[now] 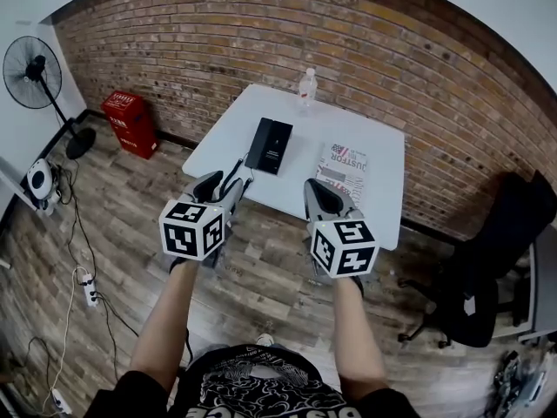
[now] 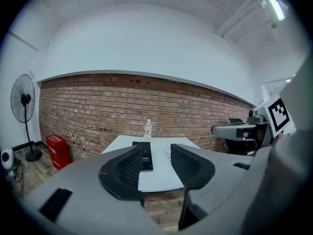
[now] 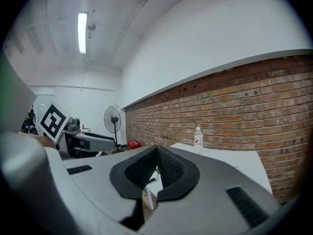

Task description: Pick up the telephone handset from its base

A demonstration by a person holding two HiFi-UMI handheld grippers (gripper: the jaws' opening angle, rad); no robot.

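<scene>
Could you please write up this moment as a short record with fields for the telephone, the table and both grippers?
Telephone: black, lying on the white table, nothing touching it
Also on table: bottle at the far edge; printed paper right of the telephone
Left gripper: fingers apart, empty, short of the telephone
Right gripper: fingers together, empty
Floor: fan and red box at left; black chair at right

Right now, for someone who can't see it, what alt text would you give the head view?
A person holds the left gripper and right gripper short of a white table by a brick wall. On it sit a black telephone, a newspaper and a water bottle. A fan stands at left.
</scene>
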